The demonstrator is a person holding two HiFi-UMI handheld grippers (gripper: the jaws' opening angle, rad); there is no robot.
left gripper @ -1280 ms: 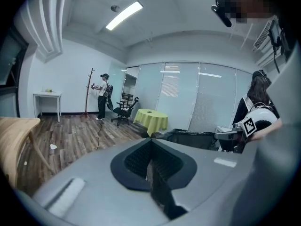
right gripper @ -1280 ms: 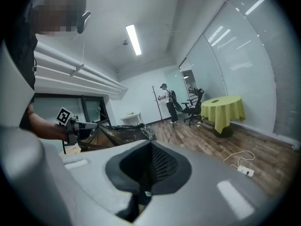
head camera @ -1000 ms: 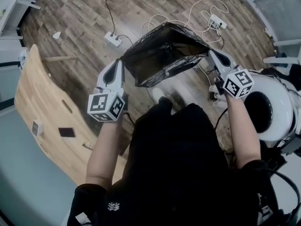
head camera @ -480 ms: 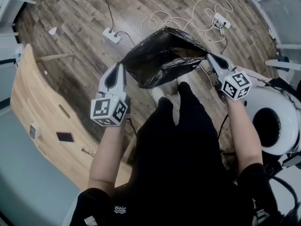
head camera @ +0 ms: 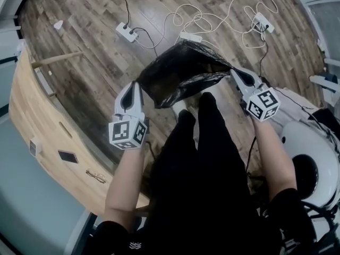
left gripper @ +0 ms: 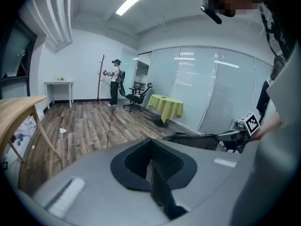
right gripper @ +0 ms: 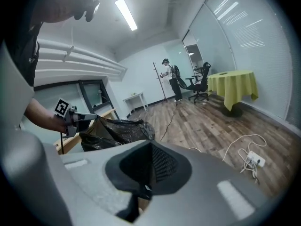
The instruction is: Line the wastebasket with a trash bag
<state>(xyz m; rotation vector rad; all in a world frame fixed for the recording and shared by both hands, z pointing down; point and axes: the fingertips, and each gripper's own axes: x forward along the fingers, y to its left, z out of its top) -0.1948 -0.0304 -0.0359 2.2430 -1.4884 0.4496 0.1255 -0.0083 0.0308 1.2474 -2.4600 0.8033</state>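
The trash bag [head camera: 180, 74] is unfolded and hangs open above the floor [head camera: 90, 47] in front of the person's legs [head camera: 204, 158]. It is stretched between the left claw [head camera: 137, 84] and the right claw [head camera: 234, 71], each clenched on an opposite side of its rim. It lines nothing yet: the white round bin [head camera: 321, 147] with a dark mouth at the person's right, probably the wastebasket, stands well apart from the bag, so carrying the open mouth over, pushing the bag inside and folding its rim over the edge all appear left to do.
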